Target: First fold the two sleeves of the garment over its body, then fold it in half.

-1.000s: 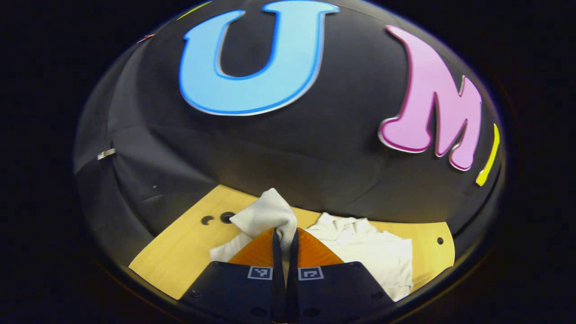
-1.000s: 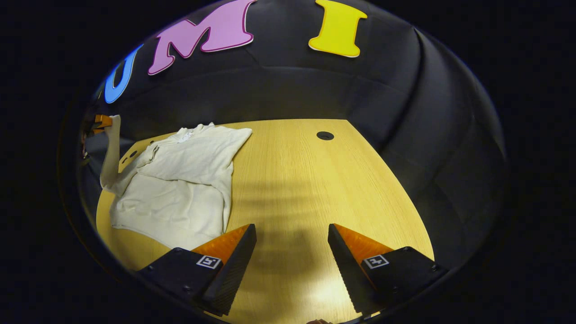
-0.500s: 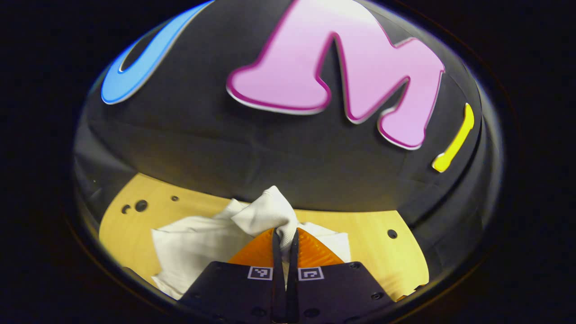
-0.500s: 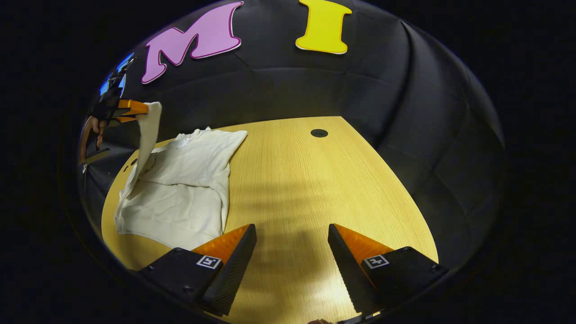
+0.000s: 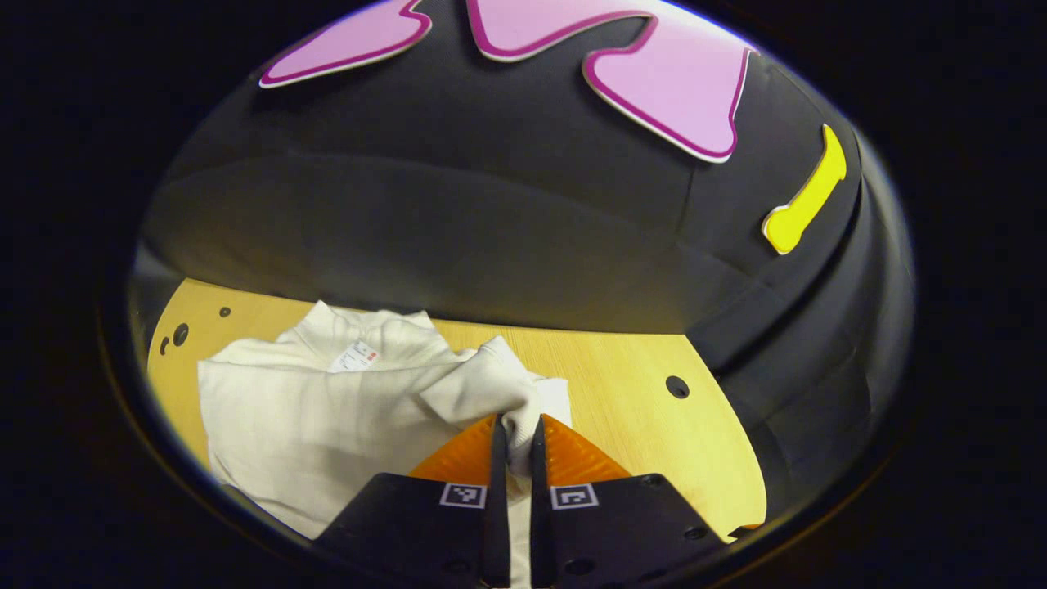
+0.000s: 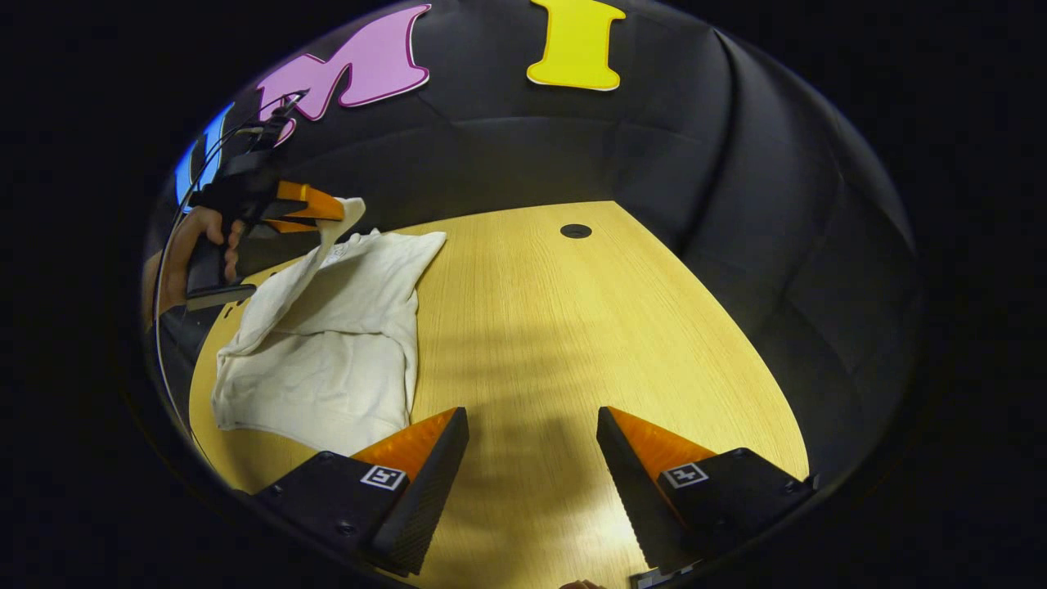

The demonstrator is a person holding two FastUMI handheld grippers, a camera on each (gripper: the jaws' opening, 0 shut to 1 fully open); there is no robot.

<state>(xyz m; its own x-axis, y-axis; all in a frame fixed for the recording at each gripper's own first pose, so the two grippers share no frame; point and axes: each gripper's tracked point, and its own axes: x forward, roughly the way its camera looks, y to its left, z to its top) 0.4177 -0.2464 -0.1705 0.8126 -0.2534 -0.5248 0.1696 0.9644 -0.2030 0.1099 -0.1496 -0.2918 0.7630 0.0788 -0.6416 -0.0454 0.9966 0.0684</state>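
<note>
Item, white garment (image 6: 327,343) on the table (image 6: 572,343): right sleeve lies folded across its body, we hold the left sleeve (image 5: 483,388) aloft in closed left jaws, right jaws open and idle; halving fold remains

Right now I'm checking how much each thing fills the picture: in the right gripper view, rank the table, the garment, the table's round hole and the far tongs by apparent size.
1. Table
2. Garment
3. Left tongs, farther off, so this is apparent size alone
4. Round hole
</note>
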